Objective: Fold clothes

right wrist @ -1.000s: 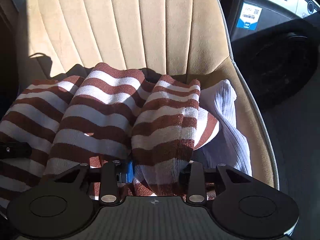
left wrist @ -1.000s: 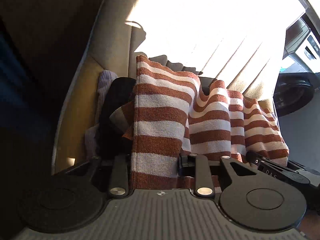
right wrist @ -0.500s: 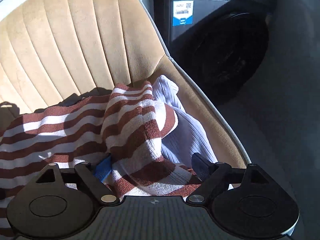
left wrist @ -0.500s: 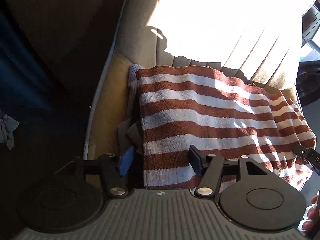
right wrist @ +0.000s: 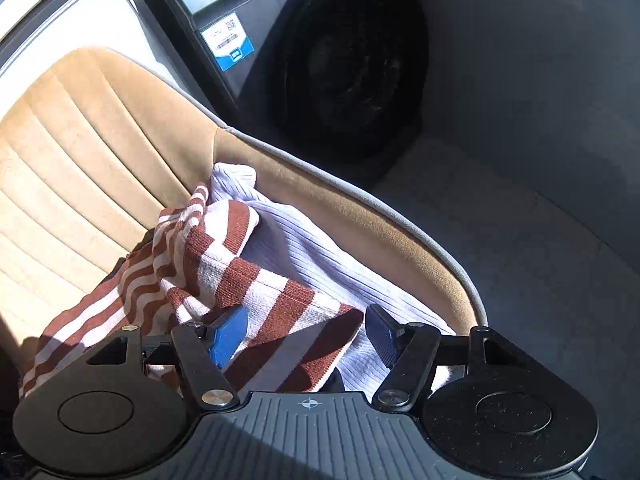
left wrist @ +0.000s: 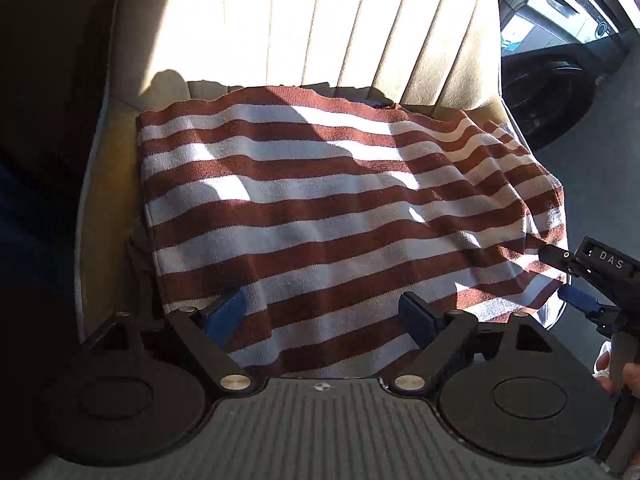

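Note:
A brown-and-white striped knit garment (left wrist: 320, 208) lies spread flat over the seat of a tan chair (left wrist: 100, 264). My left gripper (left wrist: 320, 316) hovers open at its near edge, the cloth lying loose between the blue pads (left wrist: 226, 316). My right gripper (left wrist: 564, 278) shows at the garment's right edge. In the right wrist view that gripper (right wrist: 304, 334) is open over the striped garment's corner (right wrist: 280, 304), which rests on a white ribbed garment (right wrist: 320, 252).
The chair's ribbed tan backrest (left wrist: 340, 20) rises behind the seat, in bright sun. A front-loading washing machine (right wrist: 348, 64) stands to the right of the chair on a grey floor (right wrist: 540, 240). A hand (left wrist: 616, 372) holds the right gripper's handle.
Both grippers went from shut on the striped garment to open and let it go. The cloth went from bunched to flat on the seat. The right wrist view swung towards the washing machine.

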Motion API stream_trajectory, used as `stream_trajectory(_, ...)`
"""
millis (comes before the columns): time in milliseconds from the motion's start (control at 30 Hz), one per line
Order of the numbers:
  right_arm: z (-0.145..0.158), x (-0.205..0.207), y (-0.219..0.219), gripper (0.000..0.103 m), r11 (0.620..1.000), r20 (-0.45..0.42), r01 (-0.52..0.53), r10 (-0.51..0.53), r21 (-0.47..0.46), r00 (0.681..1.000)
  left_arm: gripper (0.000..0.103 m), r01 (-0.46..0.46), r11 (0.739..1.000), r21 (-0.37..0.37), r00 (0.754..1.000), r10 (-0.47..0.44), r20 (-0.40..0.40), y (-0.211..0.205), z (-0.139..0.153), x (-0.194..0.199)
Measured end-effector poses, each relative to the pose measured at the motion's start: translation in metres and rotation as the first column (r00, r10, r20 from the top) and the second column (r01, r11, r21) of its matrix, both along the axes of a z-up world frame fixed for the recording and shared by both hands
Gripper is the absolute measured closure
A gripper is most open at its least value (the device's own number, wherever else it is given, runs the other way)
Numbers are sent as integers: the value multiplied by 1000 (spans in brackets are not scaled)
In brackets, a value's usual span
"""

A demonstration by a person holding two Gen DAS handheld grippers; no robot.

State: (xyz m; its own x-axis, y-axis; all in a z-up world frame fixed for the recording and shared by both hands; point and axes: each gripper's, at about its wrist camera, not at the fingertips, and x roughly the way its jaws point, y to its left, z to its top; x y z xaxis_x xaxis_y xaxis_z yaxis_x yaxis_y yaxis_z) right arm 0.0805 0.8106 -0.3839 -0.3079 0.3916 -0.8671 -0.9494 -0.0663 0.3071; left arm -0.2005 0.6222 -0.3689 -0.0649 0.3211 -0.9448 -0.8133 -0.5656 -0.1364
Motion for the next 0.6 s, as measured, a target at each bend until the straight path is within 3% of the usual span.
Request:
stream_trajectory(33, -7, -1, 3, 40, 1000, -6, 8, -9, -25, 1000, 16, 27, 999, -17, 999, -28, -29, 3, -8, 3)
stream_trajectory(100, -17, 1, 6, 51, 997, -49, 28, -31, -73, 998, 16, 19, 1000, -21, 1000, -19, -24, 3, -16, 0)
stream_trajectory(133, -19, 3, 7, 75, 995, -89, 39, -47, -90, 995, 16, 11, 1000, -22, 1000, -11, -18, 3, -20, -2)
stream_trajectory(167, -14, 4, 7, 92, 995, -101, 48, -57, -90, 993, 16, 3, 1000, -22, 1000, -4, -11, 3, -23, -5)
stream_trajectory(300, 11, 16, -5, 98, 996, -79, 69, -73, -50, 994, 16, -36, 999, -25, 999, 36, 21, 5, -24, -13)
stream_trajectory(400, 8, 25, -11, 98, 995, -40, 64, -68, -73, 997, 16, 10, 998, -57, 1000, -10, 2, 10, -28, -7)
stream_trajectory(500, -10, 23, -6, 93, 988, 1, -26, 26, -150, 1000, 16, 81, 994, -72, 996, -83, -19, 10, -30, 1)
stream_trajectory(567, 2, 19, -4, 71, 992, 65, -55, 63, -113, 996, 15, 83, 995, -64, 996, -84, -18, 8, -30, 0)
stream_trajectory(600, 5, 13, -1, 68, 993, 83, -72, 80, -96, 993, 15, 74, 995, -59, 997, -75, -12, 8, -30, -1)
